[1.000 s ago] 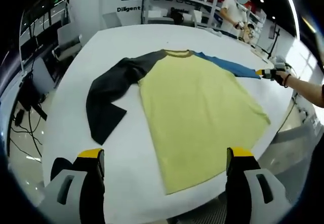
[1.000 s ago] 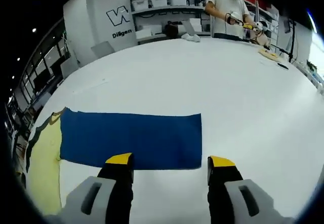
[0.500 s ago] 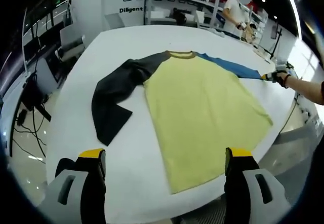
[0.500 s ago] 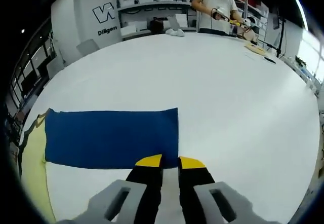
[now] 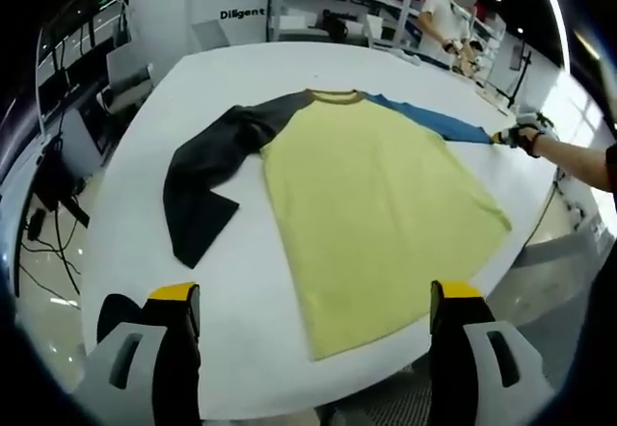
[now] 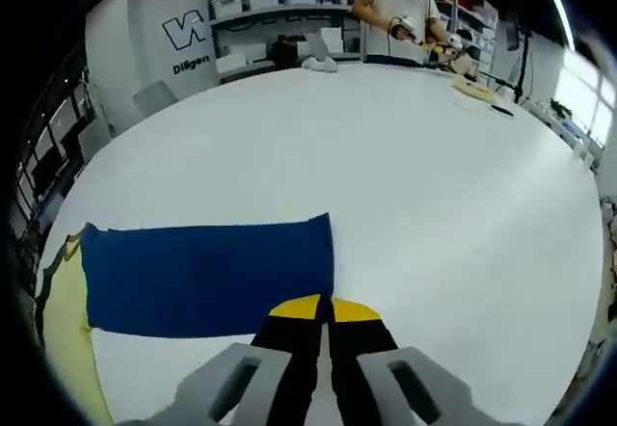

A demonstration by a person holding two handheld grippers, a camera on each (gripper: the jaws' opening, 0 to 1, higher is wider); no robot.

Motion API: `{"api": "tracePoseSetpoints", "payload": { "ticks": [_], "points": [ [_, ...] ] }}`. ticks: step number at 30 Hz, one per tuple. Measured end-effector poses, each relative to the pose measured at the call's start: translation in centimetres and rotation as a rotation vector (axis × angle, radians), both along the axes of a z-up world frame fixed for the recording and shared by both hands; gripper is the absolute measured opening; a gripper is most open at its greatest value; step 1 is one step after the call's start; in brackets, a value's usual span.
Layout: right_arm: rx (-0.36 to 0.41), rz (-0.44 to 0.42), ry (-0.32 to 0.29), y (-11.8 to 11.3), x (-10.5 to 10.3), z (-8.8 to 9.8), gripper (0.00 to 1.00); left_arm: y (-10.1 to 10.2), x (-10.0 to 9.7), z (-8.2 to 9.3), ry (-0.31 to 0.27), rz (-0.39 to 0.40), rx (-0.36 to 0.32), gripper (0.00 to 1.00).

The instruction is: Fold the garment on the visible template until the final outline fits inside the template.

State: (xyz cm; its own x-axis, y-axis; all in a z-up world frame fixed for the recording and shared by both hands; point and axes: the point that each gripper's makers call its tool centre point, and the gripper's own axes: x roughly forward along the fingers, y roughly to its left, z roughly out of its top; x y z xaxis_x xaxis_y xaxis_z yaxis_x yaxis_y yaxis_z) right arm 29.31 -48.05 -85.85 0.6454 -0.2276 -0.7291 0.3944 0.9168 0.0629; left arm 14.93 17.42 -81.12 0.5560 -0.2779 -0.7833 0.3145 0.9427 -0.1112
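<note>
Spread flat on the wide white round table [image 5: 135, 214]: a long-sleeved shirt with yellow body [image 5: 376, 204], collar toward the far shelves, hem toward the near table edge. From the shirt body, a dark grey sleeve [image 5: 207, 180] bent downward on one side, a blue sleeve [image 6: 207, 272] stretched straight out on the other, long axis running away from the body across the table. No template outline to be made out around the shirt. Left gripper [image 5: 313, 296] held above the near table edge in front of the hem, jaws wide apart, nothing between them, well apart from the cloth. Right gripper [image 6: 323, 306] at the cuff end of the blue sleeve, jaws brought together with almost no gap, tips at the lower cuff corner; seemingly pinching the cuff edge, though the cloth between the tips is hidden. Seen also from the left gripper view, far beyond the shirt, at the sleeve tip. Probably the first fold: with the sleeve lying straight away from the body and the right gripper at its outer end, the coming move likely needs a lift and a carry back along the sleeve axis toward the yellow body. The grey sleeve is nearer to the left gripper. A person stands at the far table edge, beyond the collar.
</note>
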Motion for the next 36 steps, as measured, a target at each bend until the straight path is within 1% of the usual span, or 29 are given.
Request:
{"api": "tracePoseSetpoints", "payload": {
  "ticks": [3,4,6,7,9,11,13,14,15,17,19,20,22,23,25,28,29,31,32,35,36],
  "points": [
    [-0.013,0.011,0.0,0.4,0.1,0.6,0.0,-0.2,-0.2,-0.1,0.009,-0.009,-0.002,0.99],
    [-0.005,0.008,-0.009,0.3,0.2,0.7,0.0,-0.3,-0.2,-0.1,0.009,-0.011,-0.003,0.99],
    [0.036,-0.024,-0.06,0.5,0.8,1.3,0.0,-0.6,-0.3,-0.1,0.009,-0.02,-0.011,0.99],
    [0.051,-0.024,-0.07,0.8,1.0,1.5,0.0,-0.7,-0.3,-0.1,0.011,-0.021,-0.013,0.99],
    [0.043,-0.006,-0.065,1.2,1.2,2.0,0.0,-0.9,-0.3,0.0,0.007,-0.028,-0.018,0.99],
    [0.036,0.01,-0.082,1.8,1.5,2.7,0.0,-0.9,-0.3,-0.1,0.014,-0.031,-0.017,0.99],
    [0.055,0.011,-0.097,2.5,1.8,3.2,0.0,-0.9,-0.3,-0.2,0.017,-0.031,-0.016,0.99],
    [0.059,0.016,-0.105,2.8,2.0,3.4,0.0,-0.9,-0.5,-0.4,0.034,-0.035,-0.015,0.99],
    [0.063,0.027,-0.107,3.2,2.2,3.5,0.0,-0.9,-0.6,-0.4,0.038,-0.038,-0.014,0.99],
    [0.064,0.046,-0.111,3.6,2.7,3.7,0.0,-0.9,-0.6,-0.4,0.034,-0.043,-0.012,0.99],
    [0.07,0.065,-0.123,5.1,3.0,4.5,0.0,-0.9,-0.7,-0.4,0.037,-0.043,-0.015,0.99],
    [0.073,0.066,-0.125,4.9,3.1,4.4,0.0,-1.0,-0.8,-0.4,0.038,-0.044,-0.017,0.99],
    [0.084,0.081,-0.143,5.9,3.5,5.0,0.0,-1.1,-1.0,-0.4,0.038,-0.046,-0.021,0.99],
    [0.088,0.098,-0.148,6.7,3.7,5.4,0.0,-1.0,-1.1,-0.4,0.038,-0.045,-0.022,0.99],
    [0.085,0.134,-0.155,7.5,4.1,5.7,0.0,-1.1,-1.1,-0.2,0.026,-0.044,-0.033,0.99],
    [0.095,0.158,-0.168,8.8,4.4,6.7,0.0,-1.0,-1.2,0.0,0.027,-0.038,-0.043,0.99],
    [0.096,0.168,-0.175,9.7,4.5,7.3,0.0,-0.8,-1.3,0.1,0.022,-0.034,-0.041,0.99],
    [0.105,0.194,-0.188,9.8,5.0,7.6,0.0,-0.7,-1.4,0.2,0.019,-0.035,-0.038,0.99],
    [0.113,0.203,-0.2,11.0,5.2,8.3,0.0,-0.6,-1.4,0.2,0.02,-0.035,-0.038,0.99],
    [0.118,0.246,-0.206,12.5,5.7,9.0,0.0,-0.7,-1.6,0.2,0.022,-0.033,-0.044,0.99],
    [0.119,0.251,-0.205,12.7,5.7,9.1,0.0,-0.7,-1.7,0.2,0.022,-0.033,-0.044,0.99]
  ]
}}
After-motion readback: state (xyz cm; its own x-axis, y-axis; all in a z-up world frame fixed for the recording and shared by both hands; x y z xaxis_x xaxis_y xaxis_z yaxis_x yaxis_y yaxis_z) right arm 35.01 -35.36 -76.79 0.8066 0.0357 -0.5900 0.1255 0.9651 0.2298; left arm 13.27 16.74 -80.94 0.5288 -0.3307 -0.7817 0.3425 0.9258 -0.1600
